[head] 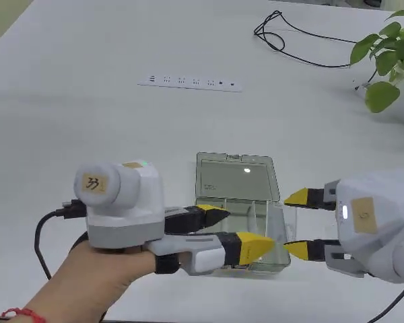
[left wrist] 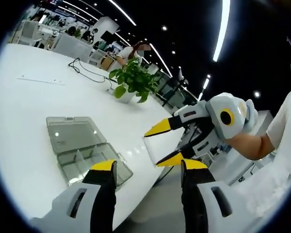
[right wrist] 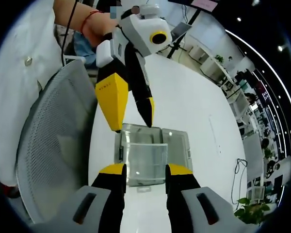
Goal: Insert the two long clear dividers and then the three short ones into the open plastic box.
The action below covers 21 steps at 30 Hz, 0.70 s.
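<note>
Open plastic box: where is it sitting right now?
In the head view the plastic box sits near the front edge of the table, between the left gripper and the right gripper, whose fingers hold a clear divider.

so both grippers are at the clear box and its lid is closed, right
Not quite: the lid is open, lying flat behind the clear box, as the head view shows. The left gripper and right gripper are indeed both at the box.
</note>
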### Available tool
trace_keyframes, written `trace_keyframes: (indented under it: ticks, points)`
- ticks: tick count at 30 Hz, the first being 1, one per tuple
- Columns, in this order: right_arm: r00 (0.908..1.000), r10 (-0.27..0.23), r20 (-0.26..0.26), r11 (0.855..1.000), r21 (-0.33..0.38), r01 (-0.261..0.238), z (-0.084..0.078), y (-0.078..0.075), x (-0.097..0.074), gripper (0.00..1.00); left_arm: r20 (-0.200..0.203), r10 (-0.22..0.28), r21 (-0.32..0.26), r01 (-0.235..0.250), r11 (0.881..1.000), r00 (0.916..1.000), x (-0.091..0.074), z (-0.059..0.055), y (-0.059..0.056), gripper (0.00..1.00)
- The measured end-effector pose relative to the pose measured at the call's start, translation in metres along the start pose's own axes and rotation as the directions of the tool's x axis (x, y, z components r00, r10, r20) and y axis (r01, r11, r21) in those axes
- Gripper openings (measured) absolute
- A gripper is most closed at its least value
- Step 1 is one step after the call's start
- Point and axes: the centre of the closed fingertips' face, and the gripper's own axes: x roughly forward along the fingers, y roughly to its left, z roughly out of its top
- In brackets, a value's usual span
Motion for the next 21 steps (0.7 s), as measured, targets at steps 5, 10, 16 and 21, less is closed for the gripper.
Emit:
trace_keyframes:
  ticks: [5, 10, 16, 21]
  points:
    - [0.9999, -0.003, 0.014, 1.0, -0.002, 0.003, 0.009, 0.003, -0.001, 0.33, 0.017, -0.033, -0.074, 0.034, 0.997, 0.9993, 0.005, 0.001, -0.004, 0.41]
    - [0.9997, -0.001, 0.025, 1.0, -0.012, 0.001, 0.017, 0.005, -0.004, 0.33, 0.023, -0.053, -0.113, 0.056, 0.992, 0.9983, 0.008, 0.001, -0.005, 0.36]
    - [0.9992, 0.001, 0.04, 1.0, -0.016, 0.0, 0.026, 0.007, -0.007, 0.33, 0.017, -0.072, -0.133, 0.073, 0.988, 0.9973, 0.01, -0.002, -0.006, 0.24]
    - [0.9991, 0.002, 0.041, 1.0, -0.02, -0.001, 0.028, 0.007, -0.008, 0.33, 0.012, -0.081, -0.137, 0.082, 0.987, 0.9967, 0.01, -0.003, -0.006, 0.15]
